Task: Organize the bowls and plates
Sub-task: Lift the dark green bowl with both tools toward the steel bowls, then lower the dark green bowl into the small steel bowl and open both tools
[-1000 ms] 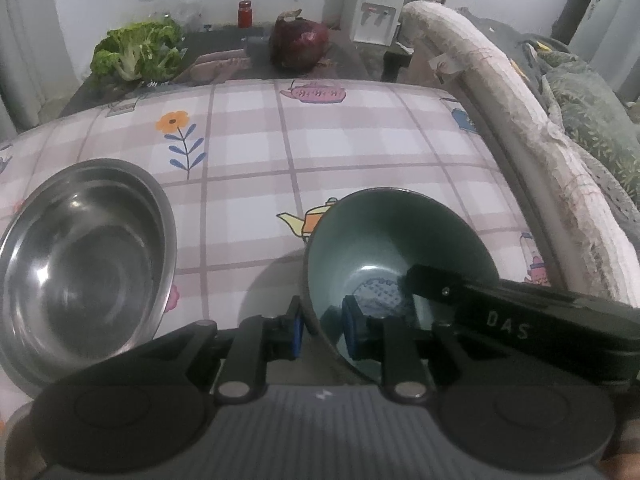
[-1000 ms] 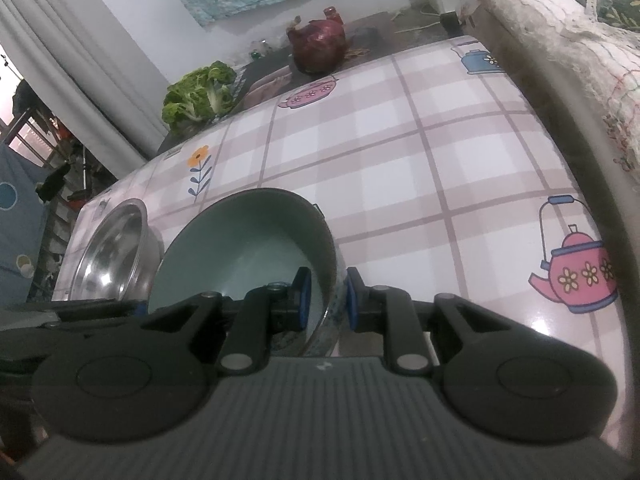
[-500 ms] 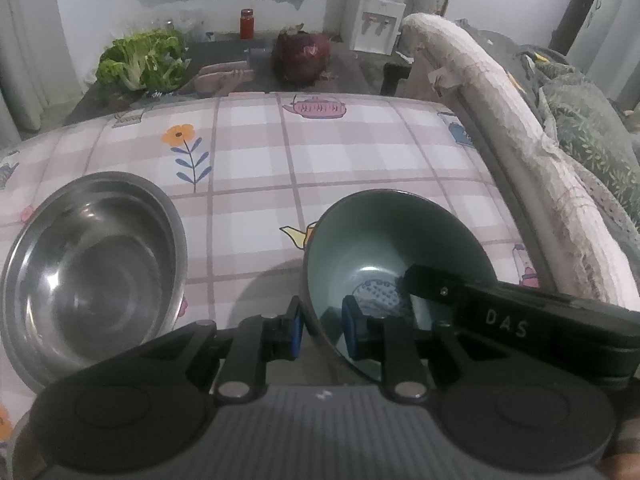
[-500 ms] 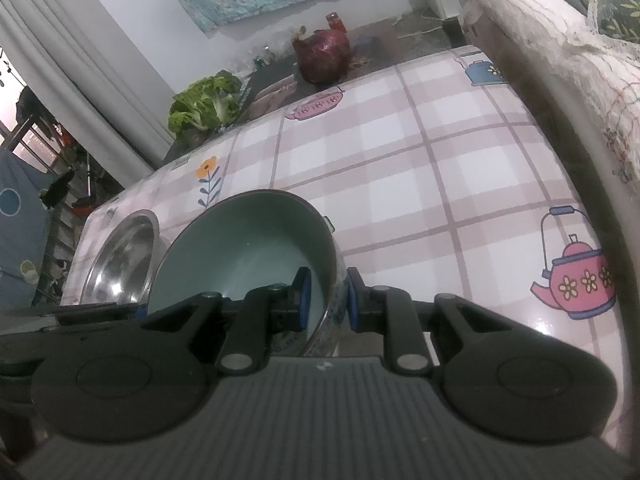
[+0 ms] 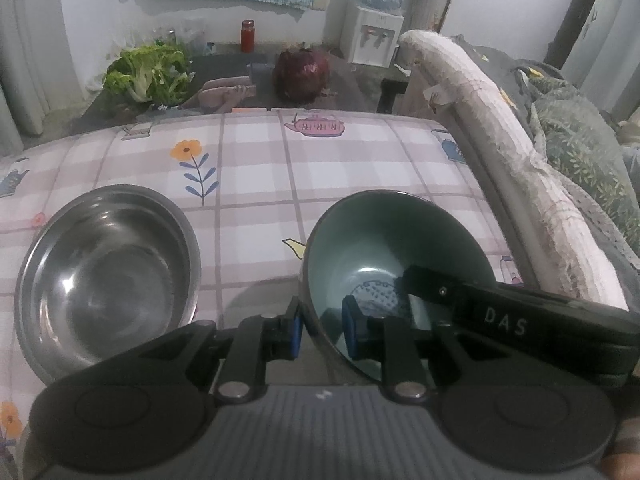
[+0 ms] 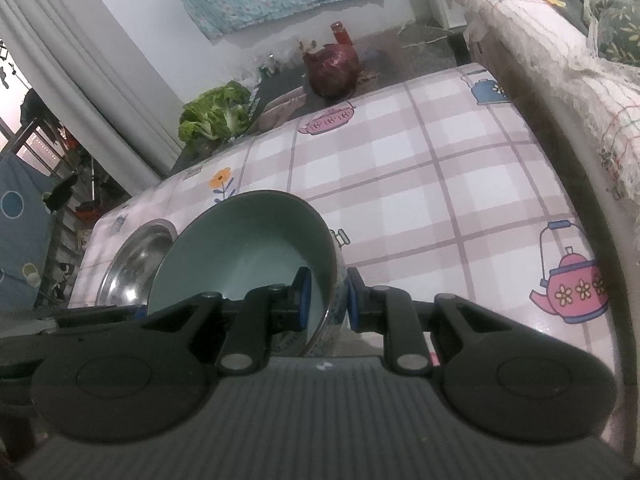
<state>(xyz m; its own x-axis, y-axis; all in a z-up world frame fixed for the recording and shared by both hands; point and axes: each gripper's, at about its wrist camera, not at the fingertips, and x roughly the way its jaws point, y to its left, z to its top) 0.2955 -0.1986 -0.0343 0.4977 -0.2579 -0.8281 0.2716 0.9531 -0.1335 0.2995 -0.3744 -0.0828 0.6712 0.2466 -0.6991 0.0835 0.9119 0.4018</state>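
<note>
A teal bowl with a patterned outside is held tilted over the checked tablecloth, its shadow beneath it. My left gripper is shut on the bowl's near left rim, one pad outside and one inside. My right gripper is shut on the opposite rim of the teal bowl; in the left wrist view its black body reaches in from the right. A steel bowl rests empty on the cloth to the left, close beside the teal one, and shows as well in the right wrist view.
Past the table's far edge a dark counter holds a green lettuce, a dark red cabbage and a red jar. A padded sofa arm runs along the table's right side. A water dispenser stands at the back.
The left wrist view has risen a little, so the table and steel bowl sit lower in it. Both grippers keep their hold on the teal bowl.
</note>
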